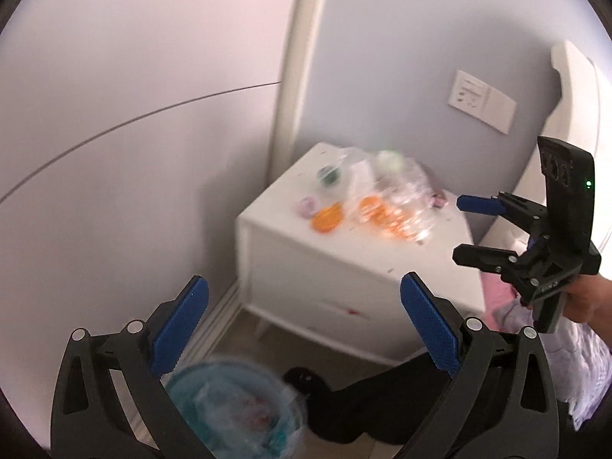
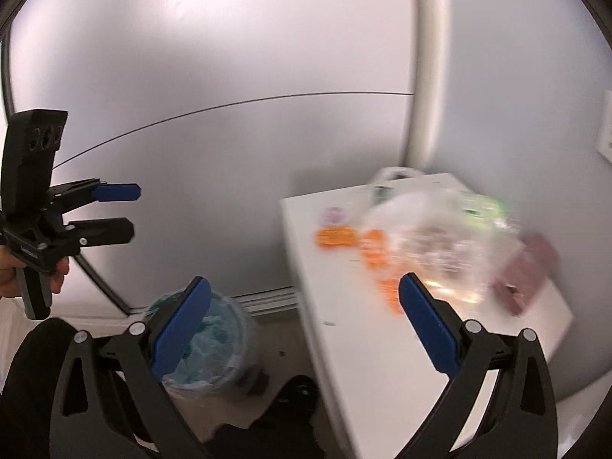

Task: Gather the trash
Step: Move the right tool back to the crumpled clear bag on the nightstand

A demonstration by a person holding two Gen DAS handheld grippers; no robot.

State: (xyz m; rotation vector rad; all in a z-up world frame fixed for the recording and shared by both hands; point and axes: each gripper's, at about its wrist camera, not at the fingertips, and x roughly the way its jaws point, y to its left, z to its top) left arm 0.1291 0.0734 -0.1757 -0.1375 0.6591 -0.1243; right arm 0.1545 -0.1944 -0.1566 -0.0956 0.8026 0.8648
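Now, line by line:
Left claw (image 1: pixel 302 325): spread wide with nothing between its blue pads (image 1: pixel 179 325); it hangs in the air above the bin, apart from the counter. From the right wrist view it shows at the left edge (image 2: pixel 128 210), held by a hand (image 2: pixel 11 267).
Right claw (image 2: pixel 304 325): also wide apart and empty, raised over the near edge of the counter. In the left wrist view it sits at the right (image 1: pixel 464 229), a hand (image 1: pixel 585 298) gripping its handle.
Trash: a crumpled clear plastic bag (image 1: pixel 386 187) lies on the counter top, blurred; orange pieces (image 1: pixel 327 218) lie beside it and under it, with a small pinkish bit (image 1: pixel 308 204) just left of them. A dark red object (image 2: pixel 524 271) sits at the bag's right side; what it is cannot be told.
Counter (image 1: pixel 290 267): a white bedside cabinet in the room's corner.
Bin (image 2: pixel 214 344): on the floor beside the counter, lined with a bluish bag and already holding crumpled material.
Wall: a white socket plate (image 1: pixel 482 101) above the counter.
Floor: a black shape (image 1: pixel 355 401) near the bin, unclear.
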